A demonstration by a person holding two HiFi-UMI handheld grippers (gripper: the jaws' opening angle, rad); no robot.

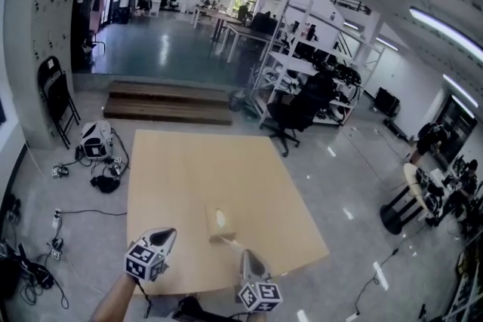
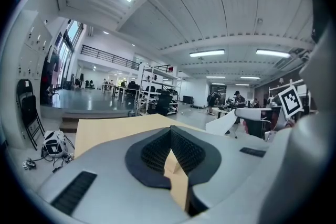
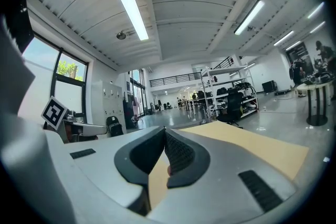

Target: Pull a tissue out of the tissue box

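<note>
A tan tissue box [image 1: 219, 222] stands on the wooden table [image 1: 189, 170] near its front edge. A white tissue [image 1: 231, 240] runs from the box's front corner to my right gripper [image 1: 245, 254], which is shut on it. In the left gripper view the tissue [image 2: 226, 122] hangs as a white triangle from that gripper's tip [image 2: 237, 112]. The right gripper view shows its jaws [image 3: 165, 131] pressed together, with the sheet itself hidden. My left gripper [image 1: 167, 234] hovers left of the box, shut [image 2: 170, 131] with nothing in it.
A black office chair [image 1: 298, 113] and metal shelves [image 1: 302, 64] stand beyond the table's far right corner. Left of the table the floor holds cables and a white device [image 1: 96, 141]. Low wooden steps [image 1: 170, 103] lie behind. A round stand [image 1: 400, 211] is at right.
</note>
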